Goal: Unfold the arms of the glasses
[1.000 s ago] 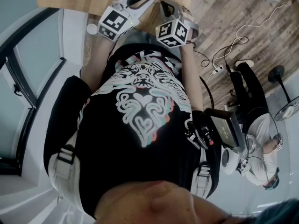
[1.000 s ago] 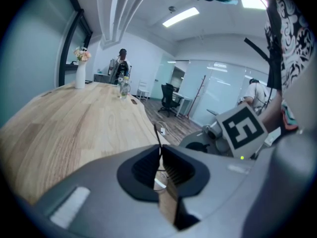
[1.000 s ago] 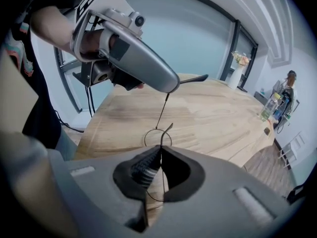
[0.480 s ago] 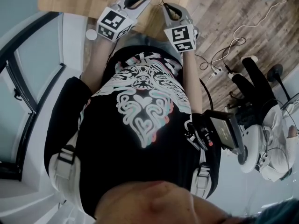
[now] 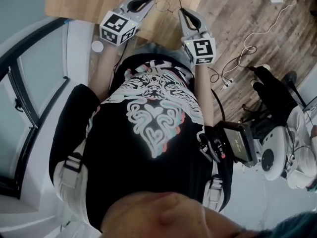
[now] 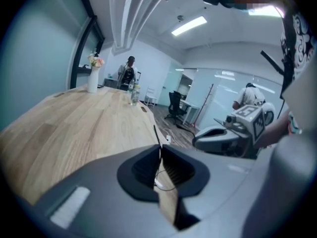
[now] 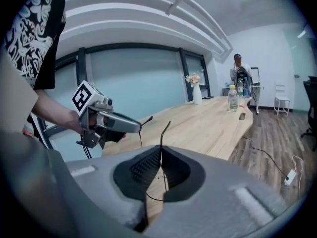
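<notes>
Pale wooden tabletop (image 5: 84, 1) fills the eleven o'clock corner of the head view, with plank floor (image 5: 233, 14) at one o'clock. Near twelve o'clock the left gripper (image 5: 147, 0) and right gripper (image 5: 183, 12) face each other, the thin wire glasses (image 5: 166, 5) strung between their tips.

In the left gripper view, its jaws are pressed together on one glasses arm (image 6: 157, 135), which pokes up toward twelve; a vase (image 6: 92, 79) stands at ten o'clock.

In the right gripper view, those jaws likewise pinch the other arm (image 7: 163, 133), with a bottle (image 7: 233, 98) at two o'clock.
</notes>
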`<state>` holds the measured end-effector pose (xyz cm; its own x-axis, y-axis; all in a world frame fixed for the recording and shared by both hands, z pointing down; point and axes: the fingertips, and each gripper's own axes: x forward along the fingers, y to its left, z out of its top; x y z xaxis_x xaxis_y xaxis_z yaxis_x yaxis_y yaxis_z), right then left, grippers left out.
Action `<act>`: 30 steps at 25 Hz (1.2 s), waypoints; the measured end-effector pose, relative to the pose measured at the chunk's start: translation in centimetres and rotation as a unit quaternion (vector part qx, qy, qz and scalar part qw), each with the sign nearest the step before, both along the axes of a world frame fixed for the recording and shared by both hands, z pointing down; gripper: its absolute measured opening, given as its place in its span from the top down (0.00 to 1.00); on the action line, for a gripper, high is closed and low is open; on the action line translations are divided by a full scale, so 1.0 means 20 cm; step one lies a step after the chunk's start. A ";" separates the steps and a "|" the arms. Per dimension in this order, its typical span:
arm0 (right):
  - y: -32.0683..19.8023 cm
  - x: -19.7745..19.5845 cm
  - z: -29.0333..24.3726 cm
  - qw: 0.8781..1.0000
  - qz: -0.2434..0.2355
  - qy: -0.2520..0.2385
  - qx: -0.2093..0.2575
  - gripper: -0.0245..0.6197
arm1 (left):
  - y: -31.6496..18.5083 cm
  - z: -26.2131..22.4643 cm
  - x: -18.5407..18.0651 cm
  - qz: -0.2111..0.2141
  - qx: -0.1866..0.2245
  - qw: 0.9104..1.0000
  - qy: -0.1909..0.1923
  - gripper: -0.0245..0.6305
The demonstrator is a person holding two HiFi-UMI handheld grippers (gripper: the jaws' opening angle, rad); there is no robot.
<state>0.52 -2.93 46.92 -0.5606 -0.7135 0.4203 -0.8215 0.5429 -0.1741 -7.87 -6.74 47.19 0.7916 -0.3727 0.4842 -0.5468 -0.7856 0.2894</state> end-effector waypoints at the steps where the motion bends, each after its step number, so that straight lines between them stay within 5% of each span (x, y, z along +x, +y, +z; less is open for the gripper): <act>1: -0.01 0.03 0.00 1.000 0.011 -0.007 0.000 0.95 | -0.01 0.00 0.00 -0.002 0.000 1.000 0.003 0.95; 8: -0.03 0.12 -0.03 0.998 0.052 -0.043 0.001 0.95 | -0.02 -0.01 0.00 -0.005 0.001 1.000 0.014 0.95; 30: 0.02 0.07 -0.05 0.995 0.058 -0.085 -0.014 0.96 | 0.00 -0.03 -0.05 -0.014 -0.012 1.000 0.009 0.95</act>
<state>1.89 -2.52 45.96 -0.5392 -0.7669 0.3480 -0.8362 0.4384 -0.3295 -8.85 -6.72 46.68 0.7896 -0.3832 0.4792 -0.5629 -0.7632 0.3173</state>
